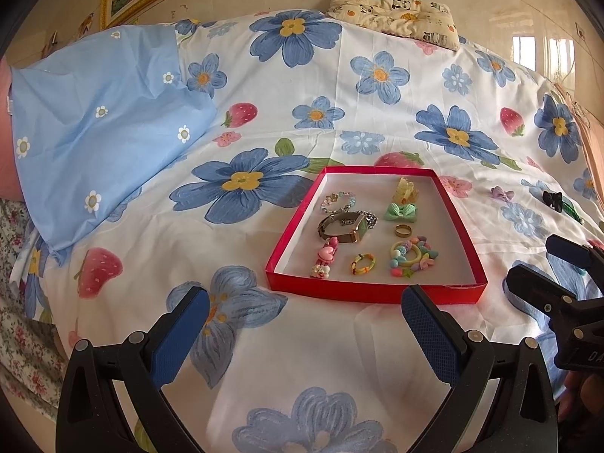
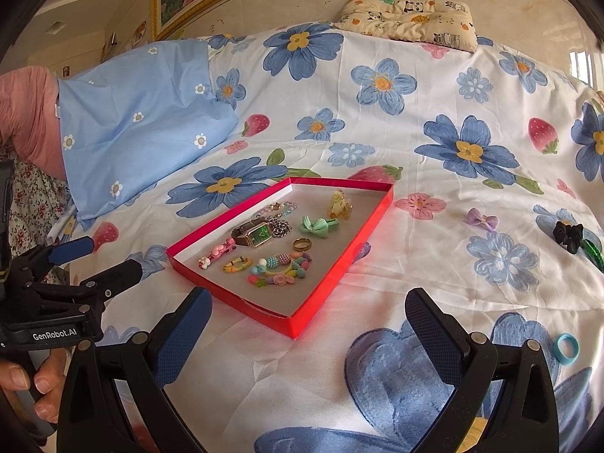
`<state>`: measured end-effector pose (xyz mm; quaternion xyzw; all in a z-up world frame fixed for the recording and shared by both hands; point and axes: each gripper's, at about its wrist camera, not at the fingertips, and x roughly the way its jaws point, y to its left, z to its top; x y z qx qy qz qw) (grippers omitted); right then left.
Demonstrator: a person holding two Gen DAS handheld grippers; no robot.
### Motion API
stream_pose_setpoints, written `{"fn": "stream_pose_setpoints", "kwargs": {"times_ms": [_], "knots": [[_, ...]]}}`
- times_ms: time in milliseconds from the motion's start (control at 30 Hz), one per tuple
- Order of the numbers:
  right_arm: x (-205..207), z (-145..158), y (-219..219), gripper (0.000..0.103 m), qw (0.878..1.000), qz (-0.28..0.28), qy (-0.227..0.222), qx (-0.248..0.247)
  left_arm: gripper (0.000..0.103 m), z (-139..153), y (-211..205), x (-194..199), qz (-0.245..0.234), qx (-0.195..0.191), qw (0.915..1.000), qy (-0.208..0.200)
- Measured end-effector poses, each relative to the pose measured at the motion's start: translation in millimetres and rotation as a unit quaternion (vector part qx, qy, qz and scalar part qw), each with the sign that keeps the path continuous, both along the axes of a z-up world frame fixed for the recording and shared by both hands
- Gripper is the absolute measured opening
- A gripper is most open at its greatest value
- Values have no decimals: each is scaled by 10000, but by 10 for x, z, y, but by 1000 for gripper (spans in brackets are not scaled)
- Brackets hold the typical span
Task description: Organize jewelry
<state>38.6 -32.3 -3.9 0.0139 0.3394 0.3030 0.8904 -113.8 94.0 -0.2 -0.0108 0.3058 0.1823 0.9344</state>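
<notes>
Red tray holds watch, rings, clips. Left gripper and right gripper spread wide, empty, near it.

A bed with a flowered sheet carries a red tray mid-bed, a purple bow, black bow and blue ring toward its right edge, a panda pillow at the far edge
</notes>
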Motion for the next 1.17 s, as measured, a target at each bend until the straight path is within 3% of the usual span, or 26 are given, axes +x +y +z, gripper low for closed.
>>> {"fn": "stream_pose_setpoints", "kwargs": {"times_ms": [1167], "knots": [[199, -22, 27, 103, 9996, 9, 265, -73, 102, 1, 17, 288, -29, -174, 9996, 210]]}}
